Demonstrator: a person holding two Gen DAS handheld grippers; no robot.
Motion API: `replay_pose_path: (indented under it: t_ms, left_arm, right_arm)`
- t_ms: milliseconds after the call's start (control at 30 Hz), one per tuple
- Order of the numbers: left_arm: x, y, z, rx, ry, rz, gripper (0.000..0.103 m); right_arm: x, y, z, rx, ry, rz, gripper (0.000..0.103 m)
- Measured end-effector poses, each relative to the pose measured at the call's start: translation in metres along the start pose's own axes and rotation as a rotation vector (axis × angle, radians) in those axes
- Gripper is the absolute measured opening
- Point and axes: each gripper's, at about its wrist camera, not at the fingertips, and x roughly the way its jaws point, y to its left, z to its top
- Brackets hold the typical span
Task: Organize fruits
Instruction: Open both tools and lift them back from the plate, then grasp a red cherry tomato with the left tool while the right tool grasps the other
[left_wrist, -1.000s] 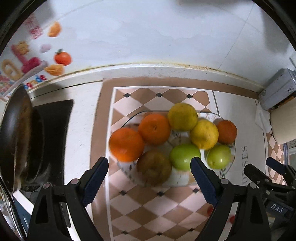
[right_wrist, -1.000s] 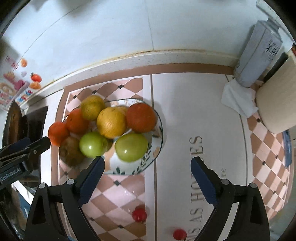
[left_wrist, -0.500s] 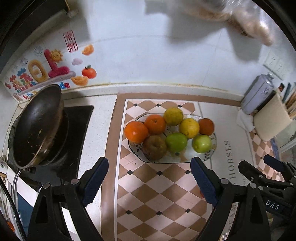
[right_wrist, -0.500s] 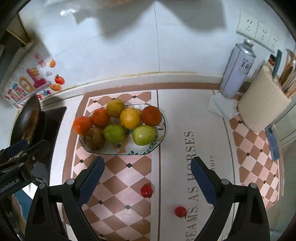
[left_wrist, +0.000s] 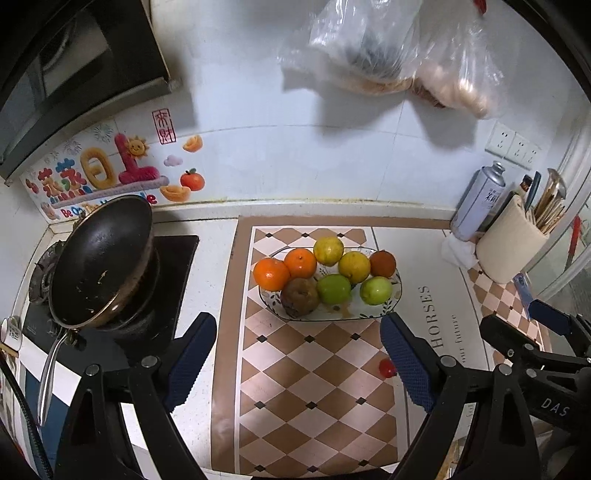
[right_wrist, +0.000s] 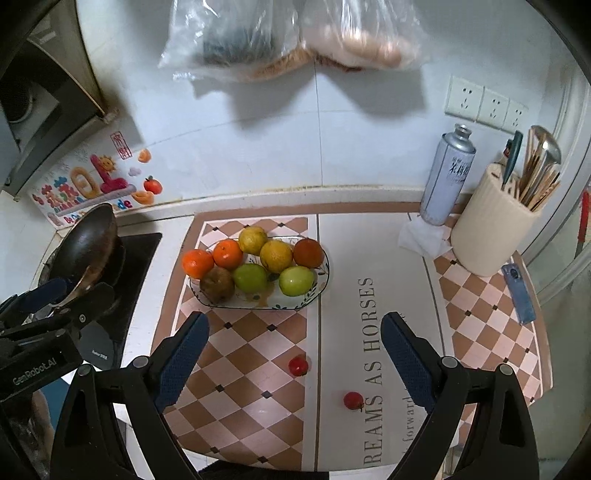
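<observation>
Fruits (right_wrist: 258, 266) piled in dish (right_wrist: 321, 284), both tools (left_wrist: 297, 347) (right_wrist: 295, 349) wide apart, empty

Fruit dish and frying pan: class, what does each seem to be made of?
Fruit dish: probably glazed ceramic, going by its glossy white surface and painted leaf rim. Frying pan: apparently dark metal with a matte, worn inside and a shiny steel handle.
</observation>
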Motion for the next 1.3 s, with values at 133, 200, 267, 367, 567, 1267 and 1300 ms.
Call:
replay_pose_path:
  t_ms: [133,200,267,367,567,1267,1300]
  left_arm:
    - [-0.015,-0.001,-0.004,0.005,-0.027,-0.006,0.091]
    - [-0.019,-0.002,-0.006,0.01,-0.034,-0.003,0.091]
    - [-0.023,-0.002,-0.008,0.01,-0.035,-0.01,0.091]
    - [-0.026,-0.001,-0.012,0.017,-0.038,-0.01,0.091]
    - [-0.026,-0.003,-0.015,0.016,-0.035,-0.002,0.091]
    - [0.103,-0.071,-0.024,0.199,0.203,0.07,0.102]
    - [0.118,-0.08,-0.028,0.222,0.244,0.057,0.102]
  right_arm:
    - [-0.017,0.002,-0.005,0.004,-0.019,0.006,0.096]
    - [-0.022,0.004,-0.007,0.007,-0.027,0.01,0.096]
    - [-0.027,0.005,-0.009,0.013,-0.034,0.013,0.096]
    - [-0.029,0.007,-0.011,0.024,-0.035,0.019,0.096]
    - [-0.03,0.006,-0.011,0.043,-0.046,0.056,0.096]
    - [0.118,-0.115,-0.066,0.304,0.242,0.034,0.1]
    - [0.131,-0.12,-0.076,0.31,0.276,0.032,0.1]
